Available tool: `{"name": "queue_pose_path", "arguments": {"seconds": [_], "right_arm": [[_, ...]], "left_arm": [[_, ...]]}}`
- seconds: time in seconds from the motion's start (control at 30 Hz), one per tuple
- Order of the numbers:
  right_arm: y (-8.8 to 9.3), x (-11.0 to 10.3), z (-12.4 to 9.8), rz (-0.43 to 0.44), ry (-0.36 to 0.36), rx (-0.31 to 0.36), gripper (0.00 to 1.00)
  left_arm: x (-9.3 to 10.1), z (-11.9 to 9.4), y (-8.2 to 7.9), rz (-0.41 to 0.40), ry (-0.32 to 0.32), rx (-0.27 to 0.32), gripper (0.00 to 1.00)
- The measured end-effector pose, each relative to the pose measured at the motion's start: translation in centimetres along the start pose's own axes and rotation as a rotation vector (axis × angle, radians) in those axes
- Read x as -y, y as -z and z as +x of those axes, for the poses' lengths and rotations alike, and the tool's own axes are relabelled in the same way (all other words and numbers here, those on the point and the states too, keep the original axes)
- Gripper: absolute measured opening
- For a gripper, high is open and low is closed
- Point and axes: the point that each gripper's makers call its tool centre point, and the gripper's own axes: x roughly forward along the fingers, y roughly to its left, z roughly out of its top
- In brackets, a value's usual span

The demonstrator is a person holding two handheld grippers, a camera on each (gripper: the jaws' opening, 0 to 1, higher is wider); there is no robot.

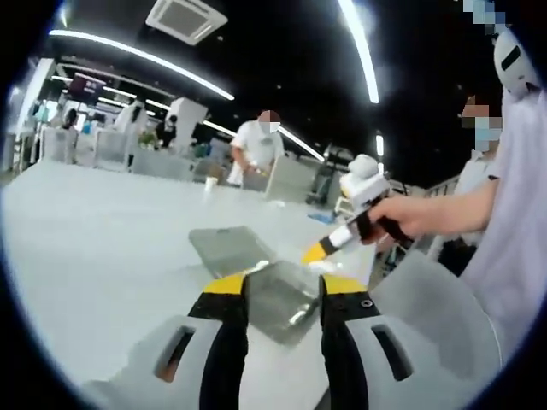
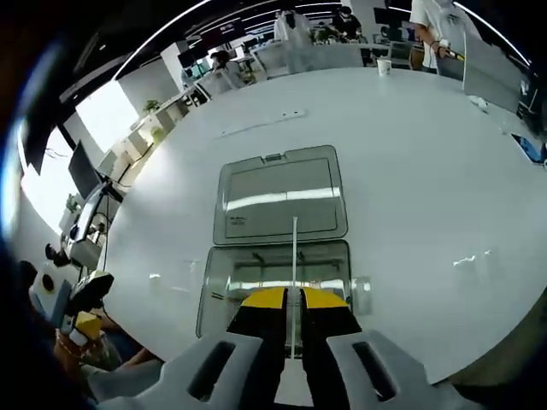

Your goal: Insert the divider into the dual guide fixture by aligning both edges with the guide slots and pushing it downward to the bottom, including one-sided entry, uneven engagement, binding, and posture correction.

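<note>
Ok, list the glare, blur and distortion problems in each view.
Left gripper view: soft throughout, ceiling strip lights blown out, the clear box smeared by reflections. Right gripper view: sharper, light streaks glare across the lid, fisheye bends the white table edge into a curve.

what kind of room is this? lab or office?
Probably an open-plan lab or office workspace, hard to say which: a large white table, long ceiling strip lights with a ceiling air-conditioning vent, and people standing at partitioned desks behind.
</note>
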Motion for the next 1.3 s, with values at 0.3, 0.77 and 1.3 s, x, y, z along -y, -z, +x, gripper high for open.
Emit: {"name": "queue_pose_path", "arguments": {"seconds": [0.3, 0.77, 1.3], "right_arm": [[0.3, -0.2, 0.6, -0.009, 0.001, -0.01, 0.0], [0.7, 0.1, 1.1, -0.023, 0.015, -0.021, 0.0], [0.9, 0.4, 1.3, -0.034, 0.028, -0.034, 0.0]], "left_arm": [[0.6, -0.8, 0.3, 0.103, -0.13, 0.025, 0.49], [-0.1, -1.3, -0.2, 0.136, -0.203, 0.039, 0.5], [-0.3, -1.2, -0.4, 0.141, -0.199, 0.034, 0.49]]}}
